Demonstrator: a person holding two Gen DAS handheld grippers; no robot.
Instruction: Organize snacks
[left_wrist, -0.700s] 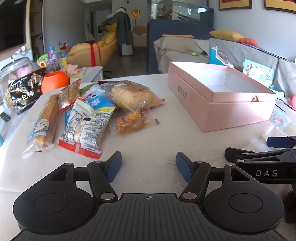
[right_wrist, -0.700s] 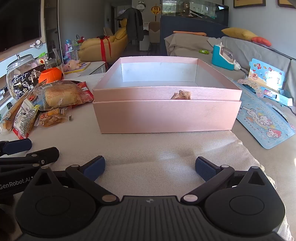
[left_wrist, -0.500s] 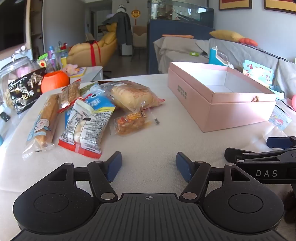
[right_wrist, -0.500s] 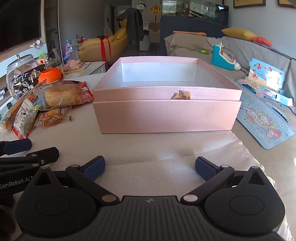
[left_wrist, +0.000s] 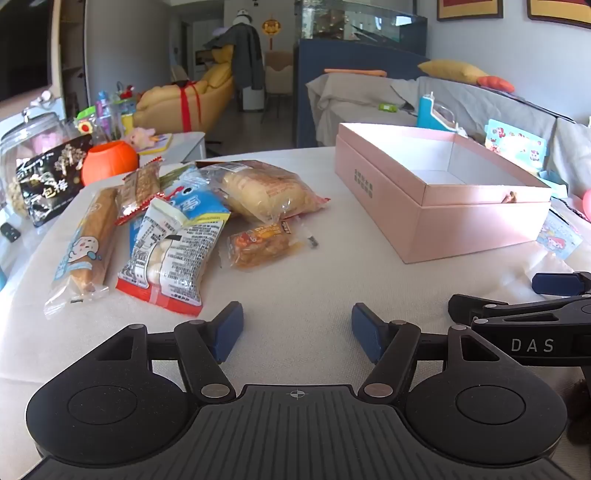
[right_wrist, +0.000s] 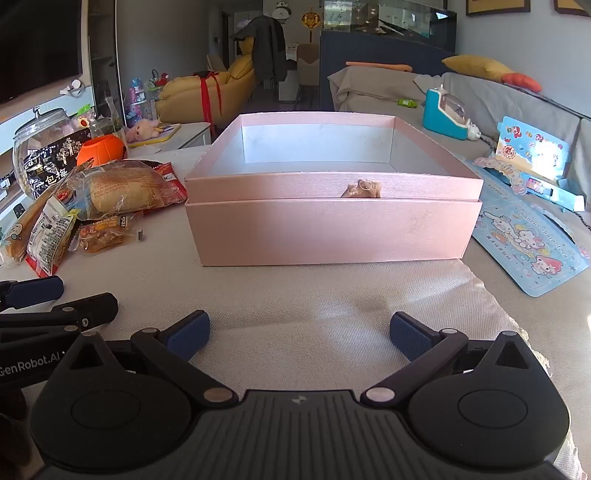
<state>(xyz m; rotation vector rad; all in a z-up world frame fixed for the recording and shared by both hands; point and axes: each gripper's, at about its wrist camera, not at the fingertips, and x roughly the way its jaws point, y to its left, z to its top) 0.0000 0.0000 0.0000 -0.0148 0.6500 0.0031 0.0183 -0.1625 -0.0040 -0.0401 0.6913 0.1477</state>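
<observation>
Left tool (left_wrist: 297, 326) part open, empty; snack packets (left_wrist: 177, 229) at eleven o'clock. Right tool (right_wrist: 299, 334) wide open, empty; pink box (right_wrist: 332, 229) at twelve, on tabletop (right_wrist: 295, 295).

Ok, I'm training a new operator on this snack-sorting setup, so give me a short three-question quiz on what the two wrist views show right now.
1. True or false: the pink box already holds several snack packets.
2. Which lies nearest the box? A) the long bread stick packet B) the small orange-brown snack packet C) the black bag with white characters
3. Fill in: the left gripper and right gripper both have their jaws ____, with nothing between them.

Key: 1 false, as the part of the inside that shows is bare; 2 B; 3 open.
</observation>
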